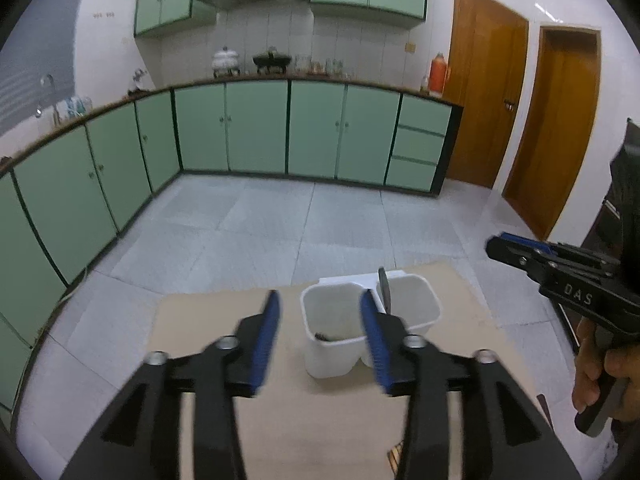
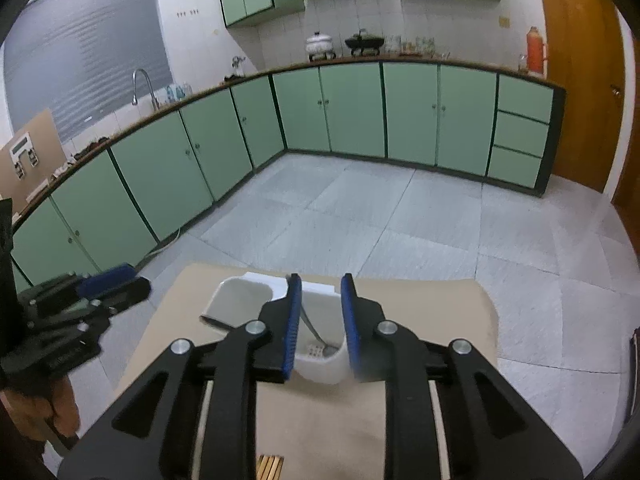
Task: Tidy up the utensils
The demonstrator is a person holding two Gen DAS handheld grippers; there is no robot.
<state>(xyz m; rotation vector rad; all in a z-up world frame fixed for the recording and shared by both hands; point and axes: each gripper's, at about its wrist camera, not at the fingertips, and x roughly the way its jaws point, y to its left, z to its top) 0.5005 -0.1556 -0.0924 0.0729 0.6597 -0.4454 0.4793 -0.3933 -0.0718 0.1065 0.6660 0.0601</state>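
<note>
**Tools empty over the caddy**

Left tool (image 1: 320,320) stood released, nothing between its fingers; my right tool (image 2: 320,312) was part open, also empty. A spoon (image 1: 385,290) leaned in the caddy (image 1: 424,312) mid-worktop (image 1: 224,320). I judged descents should stay vertical; far worktop edge lay just behind, sides open.

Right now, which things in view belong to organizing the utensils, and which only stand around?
For the job:
- white two-compartment holder
- metal utensil standing in its right compartment
- left tool, open
- right tool, open

Just around:
- orange flask
- white pot
- faucet
</note>
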